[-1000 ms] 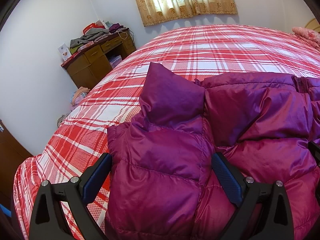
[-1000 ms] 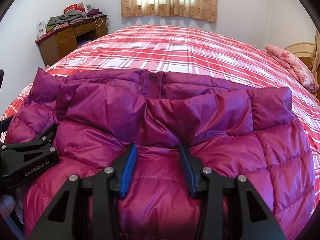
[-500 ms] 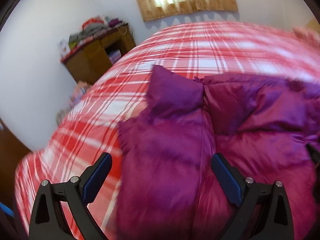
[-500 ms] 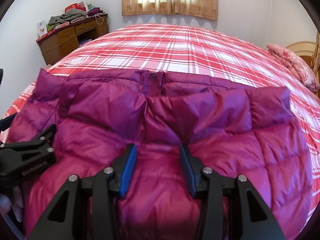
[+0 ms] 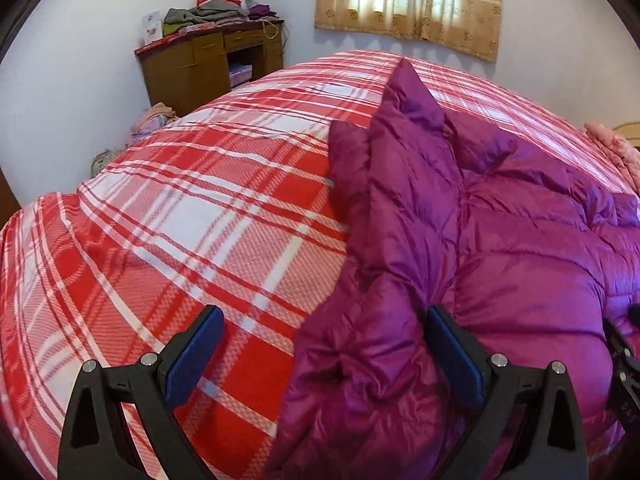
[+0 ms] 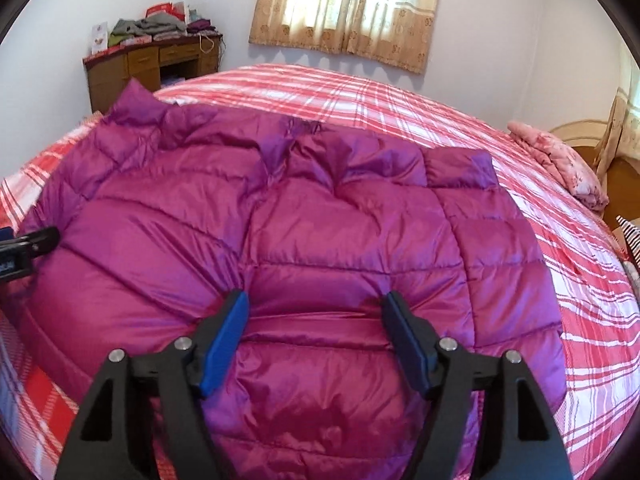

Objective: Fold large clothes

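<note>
A magenta quilted down jacket (image 6: 340,232) lies spread on the red plaid bed cover (image 5: 180,240). In the right wrist view my right gripper (image 6: 316,320) hangs over the jacket's near part. Its jaws are opening, a ridge of fabric runs between the fingers, and the pads do not clamp it. My left gripper (image 5: 324,340) stands wide open at the jacket's (image 5: 500,248) left edge. Its right finger (image 5: 452,356) rests against the padding and its left finger (image 5: 196,352) is over bare cover. The left gripper's tip (image 6: 28,244) shows at the right view's left edge.
A wooden desk (image 5: 208,68) piled with clothes stands against the back-left wall, with a heap of clothes (image 5: 152,120) on the floor beside it. A curtained window (image 6: 348,12) is behind the bed. A folded pink blanket (image 6: 560,160) lies on the bed's far right.
My left gripper has swung to the left, so the jacket's edge and bare cover now lie between its fingers. My right gripper's jaws have spread wider and it has shifted over the jacket.
</note>
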